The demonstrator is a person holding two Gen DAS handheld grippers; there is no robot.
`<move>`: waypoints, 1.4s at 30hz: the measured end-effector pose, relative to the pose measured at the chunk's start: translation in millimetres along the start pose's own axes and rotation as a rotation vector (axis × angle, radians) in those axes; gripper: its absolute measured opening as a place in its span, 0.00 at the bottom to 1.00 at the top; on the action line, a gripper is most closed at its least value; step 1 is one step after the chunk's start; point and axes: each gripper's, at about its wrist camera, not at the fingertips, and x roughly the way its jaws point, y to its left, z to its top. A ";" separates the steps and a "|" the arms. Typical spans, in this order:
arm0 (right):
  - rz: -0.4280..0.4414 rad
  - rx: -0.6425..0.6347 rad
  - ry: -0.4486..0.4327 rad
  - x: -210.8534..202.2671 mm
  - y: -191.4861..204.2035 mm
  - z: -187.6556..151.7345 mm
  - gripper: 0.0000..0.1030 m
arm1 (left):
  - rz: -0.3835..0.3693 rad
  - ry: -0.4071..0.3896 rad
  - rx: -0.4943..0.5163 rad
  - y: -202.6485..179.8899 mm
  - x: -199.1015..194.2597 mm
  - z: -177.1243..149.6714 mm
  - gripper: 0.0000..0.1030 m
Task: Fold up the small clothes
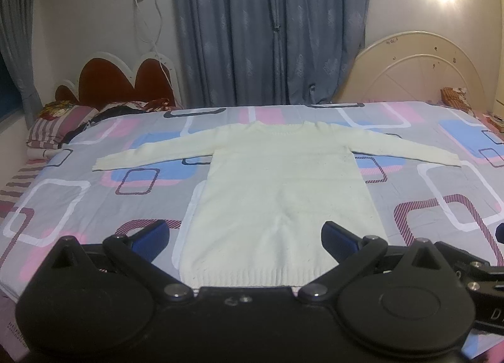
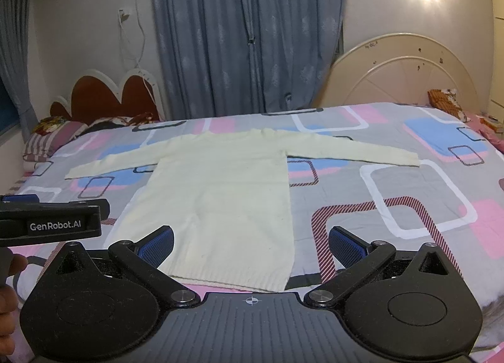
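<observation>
A cream knit sweater (image 1: 283,193) lies flat on the bed, hem toward me, both sleeves spread out sideways. It also shows in the right wrist view (image 2: 220,193). My left gripper (image 1: 245,238) is open and empty, held just above the hem, its blue fingers (image 1: 151,235) either side of the body. My right gripper (image 2: 252,244) is open and empty, near the hem's right corner. The left gripper's body (image 2: 50,221) shows at the left of the right wrist view.
The bed has a grey, pink and blue patterned sheet (image 1: 441,193). Pillows and bedding (image 1: 60,123) are piled at the far left by a red headboard (image 1: 123,79). A cream headboard (image 1: 415,70) stands at the far right, with blue curtains (image 1: 267,29) behind.
</observation>
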 end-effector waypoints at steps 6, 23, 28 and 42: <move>0.001 0.000 0.004 2.1 0.0 0.7 1.00 | 0.003 0.006 0.000 -4.2 5.1 2.9 1.00; -0.012 0.009 0.016 19.0 0.4 5.4 1.00 | 0.006 0.022 -0.005 -1.2 18.0 5.8 1.00; -0.018 0.011 0.019 25.1 1.0 5.9 1.00 | 0.007 0.030 -0.009 2.4 25.4 8.8 1.00; -0.071 0.039 0.030 62.3 -4.8 15.2 1.00 | 0.000 0.051 0.009 13.2 69.9 22.0 1.00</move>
